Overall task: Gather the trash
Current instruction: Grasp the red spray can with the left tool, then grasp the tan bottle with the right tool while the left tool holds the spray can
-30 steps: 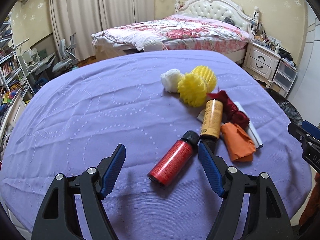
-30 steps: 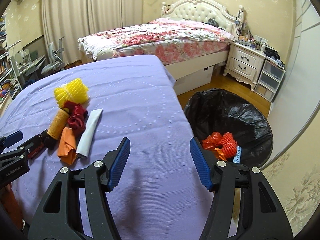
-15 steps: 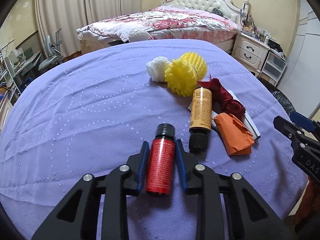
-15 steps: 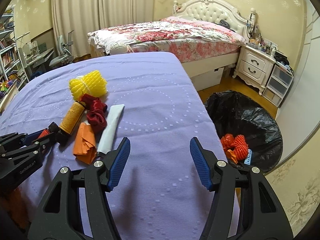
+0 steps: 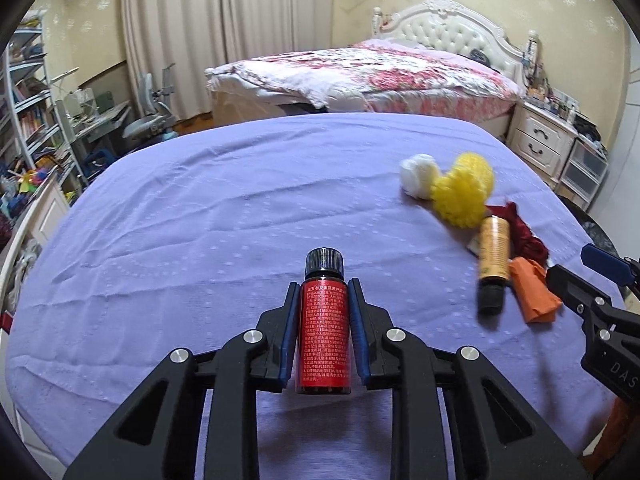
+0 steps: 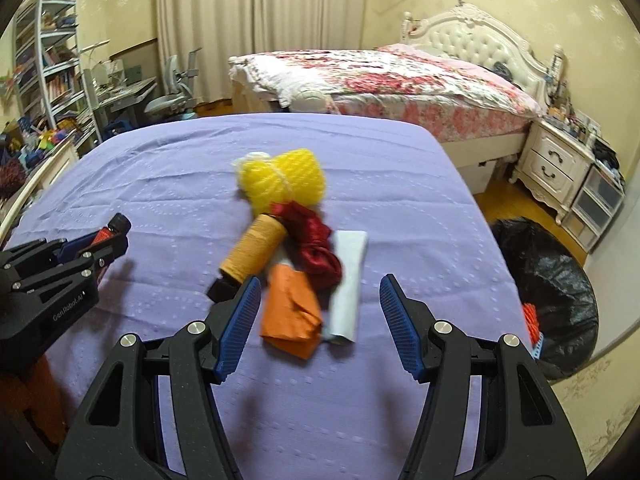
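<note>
Purple tablecloth (image 5: 200,220), flowered bed (image 5: 360,76) behind, black bin bag (image 6: 560,280) beside table

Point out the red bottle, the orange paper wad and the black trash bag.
red bottle (image 5: 324,336): left wrist view, on its label.
orange paper wad (image 6: 290,312): right wrist view, on its middle.
black trash bag (image 6: 560,280): right wrist view, on its inner wall.
</note>
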Demonstrator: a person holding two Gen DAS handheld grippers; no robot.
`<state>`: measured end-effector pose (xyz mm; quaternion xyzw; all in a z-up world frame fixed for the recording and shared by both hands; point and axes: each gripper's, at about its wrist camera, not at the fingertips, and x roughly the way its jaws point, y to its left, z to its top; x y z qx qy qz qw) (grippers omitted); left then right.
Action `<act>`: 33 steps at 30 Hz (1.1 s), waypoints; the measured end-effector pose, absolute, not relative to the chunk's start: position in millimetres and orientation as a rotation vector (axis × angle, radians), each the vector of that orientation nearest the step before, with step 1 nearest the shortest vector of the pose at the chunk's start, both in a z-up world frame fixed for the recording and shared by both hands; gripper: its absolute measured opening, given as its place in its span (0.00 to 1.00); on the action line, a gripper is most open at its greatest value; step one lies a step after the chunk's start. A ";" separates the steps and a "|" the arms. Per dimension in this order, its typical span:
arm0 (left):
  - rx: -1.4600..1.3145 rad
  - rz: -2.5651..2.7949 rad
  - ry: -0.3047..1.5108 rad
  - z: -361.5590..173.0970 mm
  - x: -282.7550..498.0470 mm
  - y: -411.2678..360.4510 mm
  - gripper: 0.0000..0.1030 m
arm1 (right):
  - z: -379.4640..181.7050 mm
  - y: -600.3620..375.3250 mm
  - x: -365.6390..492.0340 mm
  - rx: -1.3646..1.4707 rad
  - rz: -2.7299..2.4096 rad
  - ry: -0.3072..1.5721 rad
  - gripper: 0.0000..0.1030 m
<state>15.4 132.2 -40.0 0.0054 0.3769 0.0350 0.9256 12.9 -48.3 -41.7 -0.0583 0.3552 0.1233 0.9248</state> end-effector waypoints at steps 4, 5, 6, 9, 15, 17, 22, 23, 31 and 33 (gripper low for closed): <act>-0.011 0.120 0.769 -39.6 12.3 152.7 0.24 | -44.3 -28.2 18.3 -0.146 0.293 0.745 0.54; -0.017 0.127 0.769 -39.8 12.0 157.2 0.24 | -45.3 -24.1 20.6 -0.146 0.303 0.753 0.51; -0.025 0.135 0.770 -40.1 11.2 162.6 0.24 | -46.7 -21.0 23.2 -0.144 0.313 0.764 0.50; -0.040 0.154 0.771 -41.3 9.4 173.6 0.24 | -49.7 -13.3 28.3 -0.136 0.330 0.790 0.46; -0.073 0.167 0.777 -44.3 8.8 188.0 0.24 | -56.2 3.0 35.5 -0.159 0.337 0.815 0.39; -0.082 0.163 0.778 -45.2 9.4 190.9 0.24 | -59.5 7.1 37.2 -0.171 0.341 0.823 0.33; -0.089 0.153 0.775 -45.4 7.4 193.2 0.24 | -63.8 19.4 37.3 -0.203 0.365 0.830 0.29; -0.090 0.151 0.776 -45.5 7.4 193.5 0.24 | -63.8 20.6 36.7 -0.205 0.369 0.830 0.29; -0.099 0.147 0.774 -45.8 8.6 194.5 0.24 | -65.3 21.5 35.6 -0.196 0.381 0.849 0.28; -0.101 0.148 0.773 -45.7 8.5 194.4 0.24 | -65.8 20.8 37.3 -0.186 0.377 0.853 0.29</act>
